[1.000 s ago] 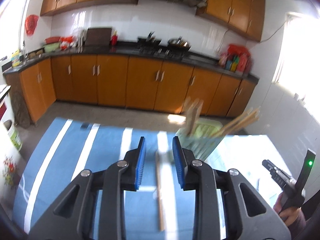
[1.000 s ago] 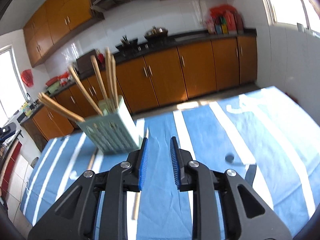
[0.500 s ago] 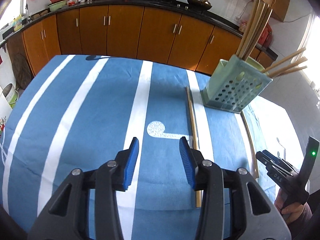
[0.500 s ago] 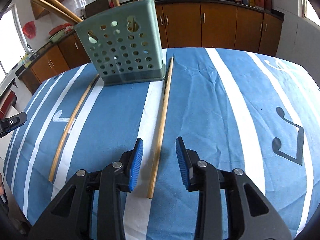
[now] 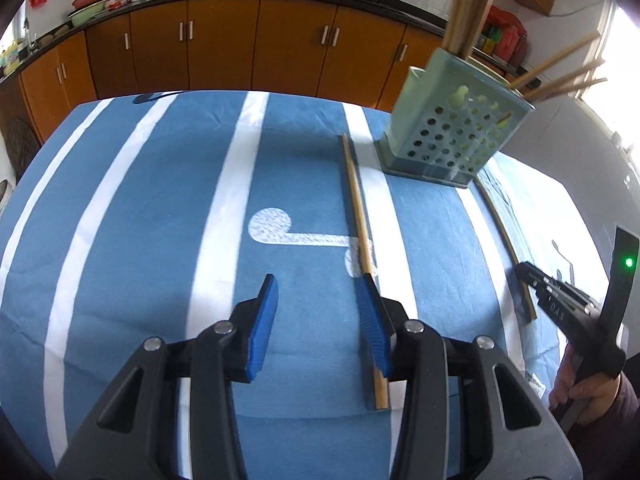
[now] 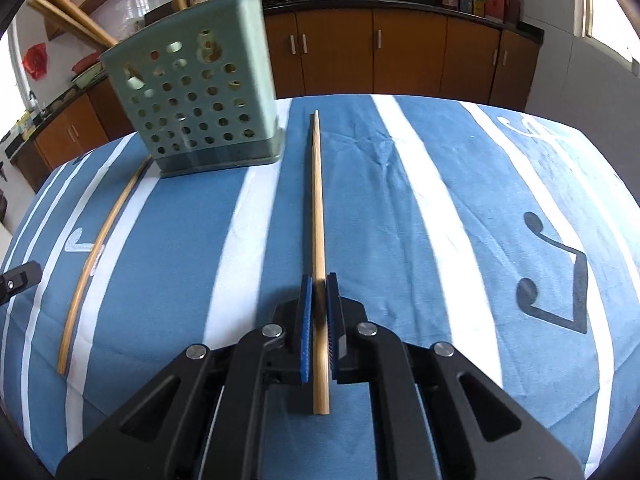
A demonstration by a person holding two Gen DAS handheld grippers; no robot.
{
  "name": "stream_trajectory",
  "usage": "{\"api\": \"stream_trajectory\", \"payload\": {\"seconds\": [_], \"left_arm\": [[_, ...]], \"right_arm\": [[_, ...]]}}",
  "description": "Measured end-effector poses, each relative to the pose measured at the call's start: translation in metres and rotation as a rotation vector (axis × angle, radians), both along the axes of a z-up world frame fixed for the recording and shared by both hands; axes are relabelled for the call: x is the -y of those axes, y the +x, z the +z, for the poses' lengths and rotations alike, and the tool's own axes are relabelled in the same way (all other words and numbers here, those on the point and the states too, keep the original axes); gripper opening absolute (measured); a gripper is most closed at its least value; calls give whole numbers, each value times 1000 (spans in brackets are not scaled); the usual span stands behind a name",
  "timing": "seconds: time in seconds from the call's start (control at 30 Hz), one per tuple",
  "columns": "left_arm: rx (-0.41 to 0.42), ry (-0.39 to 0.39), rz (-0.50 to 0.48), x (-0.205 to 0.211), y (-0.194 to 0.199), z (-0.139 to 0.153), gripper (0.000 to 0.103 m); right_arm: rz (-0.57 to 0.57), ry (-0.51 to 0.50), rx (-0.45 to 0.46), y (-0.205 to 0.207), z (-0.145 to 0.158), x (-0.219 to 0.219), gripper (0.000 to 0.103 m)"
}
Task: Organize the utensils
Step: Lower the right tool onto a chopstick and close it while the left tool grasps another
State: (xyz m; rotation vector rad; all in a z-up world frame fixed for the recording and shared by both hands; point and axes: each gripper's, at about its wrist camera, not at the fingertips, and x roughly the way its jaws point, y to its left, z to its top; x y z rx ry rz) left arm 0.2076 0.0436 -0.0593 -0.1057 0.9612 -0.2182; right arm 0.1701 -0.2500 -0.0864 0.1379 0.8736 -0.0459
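Observation:
A pale green perforated utensil holder (image 6: 196, 108) stands on the blue striped cloth with several wooden chopsticks in it; it also shows in the left wrist view (image 5: 456, 132). My right gripper (image 6: 319, 280) is shut on a wooden chopstick (image 6: 317, 200) that lies pointing away, just right of the holder. My left gripper (image 5: 320, 292) is open and empty low over the cloth; another chopstick (image 5: 358, 208) lies under its right finger (image 5: 374, 320). That chopstick shows in the right wrist view (image 6: 96, 256) left of the holder. The right gripper shows in the left wrist view (image 5: 524, 270).
The table is covered by a blue cloth with white stripes (image 5: 160, 220). Orange kitchen cabinets (image 6: 400, 56) with a dark counter run behind the table. The table's near edge is close below both grippers.
My right gripper has closed on the chopstick right of the holder. My left gripper has moved lower and closer to the other chopstick, still open.

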Motion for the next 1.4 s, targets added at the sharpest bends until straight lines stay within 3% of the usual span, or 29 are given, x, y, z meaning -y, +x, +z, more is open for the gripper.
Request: {"api": "stream_trajectory", "payload": {"seconds": [0.17, 0.43, 0.73, 0.83, 1.03, 1.2, 1.4], "left_arm": [[-11, 18, -57, 23, -2, -10, 42], [-27, 79, -60, 43, 1, -28, 41], [6, 158, -11, 52, 7, -31, 8], [15, 182, 9, 51, 10, -31, 8], [-3, 153, 88, 19, 34, -31, 8], [8, 117, 93, 3, 43, -32, 8], [58, 137, 90, 6, 36, -34, 10]], "right_arm": [[-132, 4, -17, 0, -1, 38, 7], [-119, 5, -16, -2, -1, 44, 7], [-93, -14, -11, -3, 0, 38, 7], [-72, -16, -11, -2, 0, 35, 7], [-15, -18, -4, 1, -1, 23, 7], [10, -18, 7, 2, -2, 19, 7], [12, -18, 10, 1, -2, 19, 8]]}}
